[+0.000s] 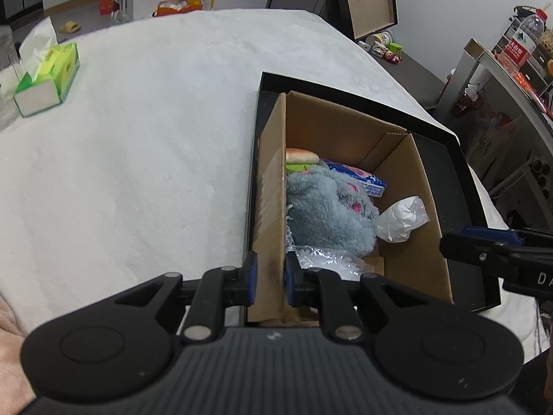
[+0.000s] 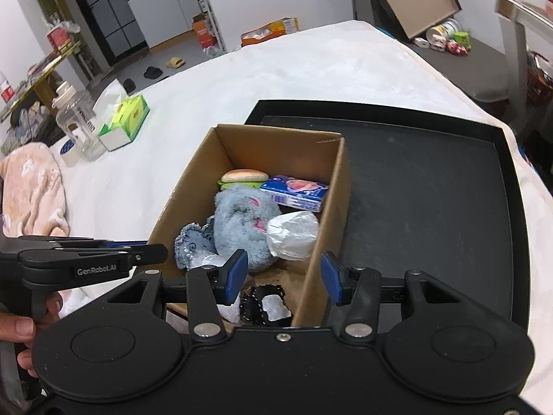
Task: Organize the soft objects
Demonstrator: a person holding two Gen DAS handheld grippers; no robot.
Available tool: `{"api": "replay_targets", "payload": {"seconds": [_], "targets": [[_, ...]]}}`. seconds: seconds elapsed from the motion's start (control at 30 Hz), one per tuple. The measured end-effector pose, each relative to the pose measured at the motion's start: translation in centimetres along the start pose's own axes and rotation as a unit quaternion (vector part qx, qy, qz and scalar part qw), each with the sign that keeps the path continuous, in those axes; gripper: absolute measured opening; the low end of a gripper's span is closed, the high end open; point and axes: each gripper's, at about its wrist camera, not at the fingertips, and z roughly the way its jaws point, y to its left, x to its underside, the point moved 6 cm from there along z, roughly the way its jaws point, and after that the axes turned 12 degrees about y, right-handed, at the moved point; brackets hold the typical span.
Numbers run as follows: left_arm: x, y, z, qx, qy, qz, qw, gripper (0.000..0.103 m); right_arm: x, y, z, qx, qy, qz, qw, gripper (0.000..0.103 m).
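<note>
- Your left gripper [image 1: 270,278] is clamped on the cardboard box's [image 1: 273,186] left wall, low in the frame.
- Your right gripper [image 2: 284,278] stands apart, straddling its right wall.
- The grey plush toy [image 2: 242,224] lies inside, mid-frame.

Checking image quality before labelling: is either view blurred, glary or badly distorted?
Left wrist view: strong fisheye bending of the white fleece bed cover; the green tissue pack looks slightly smeared; the brown cardboard box is sharp. Right wrist view: same curvature, black tray matte without glare, box interior evenly lit.
</note>
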Motion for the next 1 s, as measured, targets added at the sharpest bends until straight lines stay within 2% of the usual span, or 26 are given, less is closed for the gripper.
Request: {"api": "replay_targets", "payload": {"seconds": [0.17, 0.23, 0.3, 0.37, 0.4, 0.5, 0.63, 0.7, 1.0], "targets": [[-0.4, -1.0, -0.6, -0.007, 0.003, 0.011, 0.9999, 0.018, 0.3, -1.7, -0.7, -0.012, -0.009, 0.025, 1.0, 0.059], [-0.6, -1.4, -0.8, -0.014, 0.005, 0.015, 0.9998, 0.025, 0.4, -2.5, -1.0, -0.013, -0.013, 0.035, 0.999, 0.068], [-0.8, -2.0, -1.2, -0.018, 0.006, 0.019, 0.9996, 0.046, 0.5, -3.4, -1.2, -0.014, -0.016, 0.046, 0.999, 0.078], [-1.0, -2.5, -1.5, -0.021, 0.009, 0.019, 0.9996, 0.058, 0.7, -4.2, -1.5, -0.012, -0.02, 0.056, 0.998, 0.085], [-1.1, -2.8, -1.7, -0.021, 0.007, 0.021, 0.9996, 0.064, 0.7, -4.7, -1.7, -0.013, -0.021, 0.06, 0.998, 0.089], [-1.3, -4.1, -2.4, -0.025, 0.002, 0.033, 0.9991, 0.071, 1.0, -5.8, -2.2, -0.014, -0.025, 0.07, 0.997, 0.098], [-1.7, -5.8, -3.2, -0.029, -0.008, 0.039, 0.9988, 0.079, 1.4, -7.3, -2.9, -0.017, -0.033, 0.087, 0.996, 0.103], [-1.9, -6.4, -3.5, -0.03, -0.013, 0.034, 0.9989, 0.089, 1.5, -8.0, -3.3, -0.016, -0.036, 0.091, 0.995, 0.103], [-1.9, -9.6, -4.9, -0.038, -0.028, 0.039, 0.9981, 0.103, 2.5, -10.7, -5.6, -0.011, -0.054, 0.109, 0.993, 0.103]]}}
